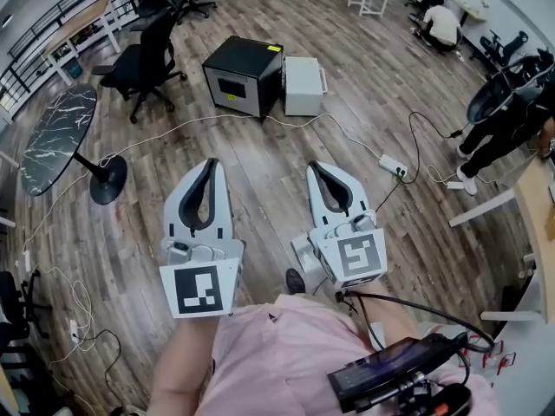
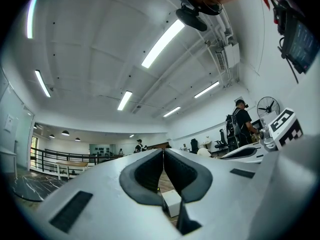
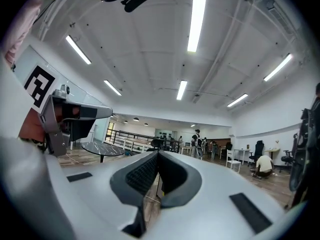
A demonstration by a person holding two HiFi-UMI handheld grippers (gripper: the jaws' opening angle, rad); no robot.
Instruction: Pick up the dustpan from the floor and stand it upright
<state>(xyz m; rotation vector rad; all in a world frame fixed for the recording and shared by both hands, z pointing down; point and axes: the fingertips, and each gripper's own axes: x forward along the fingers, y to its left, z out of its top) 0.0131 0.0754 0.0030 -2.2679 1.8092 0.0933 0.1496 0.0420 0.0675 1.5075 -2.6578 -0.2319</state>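
Observation:
No dustpan shows in any view. My left gripper (image 1: 211,165) is held out over the wooden floor, its jaws shut with the tips touching and nothing between them. My right gripper (image 1: 323,168) is beside it at the same height, also shut and empty. In the left gripper view the left gripper (image 2: 163,151) points level across the room, with the right gripper's marker cube (image 2: 286,126) at its right. In the right gripper view the right gripper (image 3: 158,154) also points level, tips together.
A black box (image 1: 242,74) and a white box (image 1: 303,85) stand on the floor ahead. A white cable (image 1: 173,131) runs to a power strip (image 1: 393,165). A round marble table (image 1: 56,137), black office chairs (image 1: 147,55) and several people are around the room.

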